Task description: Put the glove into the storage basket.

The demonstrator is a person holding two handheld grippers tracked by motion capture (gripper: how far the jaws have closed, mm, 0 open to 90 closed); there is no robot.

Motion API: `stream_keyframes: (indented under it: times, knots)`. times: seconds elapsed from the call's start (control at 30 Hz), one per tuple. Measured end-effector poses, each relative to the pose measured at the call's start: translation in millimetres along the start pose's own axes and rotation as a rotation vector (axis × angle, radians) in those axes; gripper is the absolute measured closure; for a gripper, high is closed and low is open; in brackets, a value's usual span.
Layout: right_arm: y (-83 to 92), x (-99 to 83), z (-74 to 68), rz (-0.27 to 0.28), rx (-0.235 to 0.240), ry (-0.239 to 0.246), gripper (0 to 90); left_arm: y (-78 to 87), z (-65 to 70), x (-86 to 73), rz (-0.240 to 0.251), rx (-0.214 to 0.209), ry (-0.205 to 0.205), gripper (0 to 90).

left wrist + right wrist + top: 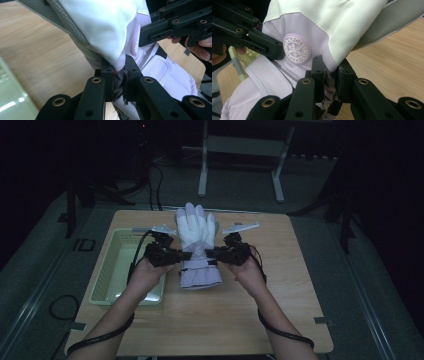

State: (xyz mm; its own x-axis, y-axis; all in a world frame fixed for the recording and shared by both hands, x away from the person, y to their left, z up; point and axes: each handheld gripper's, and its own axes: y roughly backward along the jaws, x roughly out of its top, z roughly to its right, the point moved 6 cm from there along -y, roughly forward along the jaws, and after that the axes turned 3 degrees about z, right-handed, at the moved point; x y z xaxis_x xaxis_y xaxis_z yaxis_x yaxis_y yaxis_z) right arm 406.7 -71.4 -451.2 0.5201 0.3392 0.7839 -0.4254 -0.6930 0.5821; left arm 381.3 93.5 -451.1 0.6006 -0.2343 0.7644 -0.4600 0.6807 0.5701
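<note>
A white and lilac ski glove (197,245) hangs above the wooden table (280,285), fingers pointing away from me and cuff toward me. My left gripper (184,255) is shut on the glove's left edge at the wrist. My right gripper (210,253) is shut on the right edge at the same height. In the left gripper view the jaws pinch lilac fabric of the glove (105,27) just below the white panel, with the left gripper (119,75) closed tight. In the right gripper view the right gripper (331,72) clamps fabric beside the glove's round snowflake badge (296,50).
A pale green perforated tray (112,270) sits on the left part of the table, under my left forearm. The room beyond the table is dark, with a white metal frame (240,165) on the floor at the back.
</note>
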Motion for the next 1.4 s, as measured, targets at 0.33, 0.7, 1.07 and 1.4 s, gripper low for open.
stream_keyframes:
  times: [0.33, 0.7, 1.07, 1.4]
  knots:
    - [-16.5, 15.9, -23.9, -0.005, 0.031, 0.031, 78.8, 31.1, -12.0, -5.4, 0.005, 0.04, 0.006, 82.2]
    - [-40.1, 35.5, -56.5, 0.0, 0.061, 0.061, 78.7, 69.9, -30.9, -13.4, 0.004, 0.082, 0.012, 82.2]
    - [-79.4, 49.2, -100.1, 0.0, 0.082, 0.104, 78.8, 114.4, -60.9, -37.0, -0.013, 0.139, 0.044, 82.2]
    - [-118.5, 56.1, -125.9, -0.028, 0.123, 0.11, 78.7, 136.0, -89.1, -56.2, -0.025, 0.166, 0.069, 82.1]
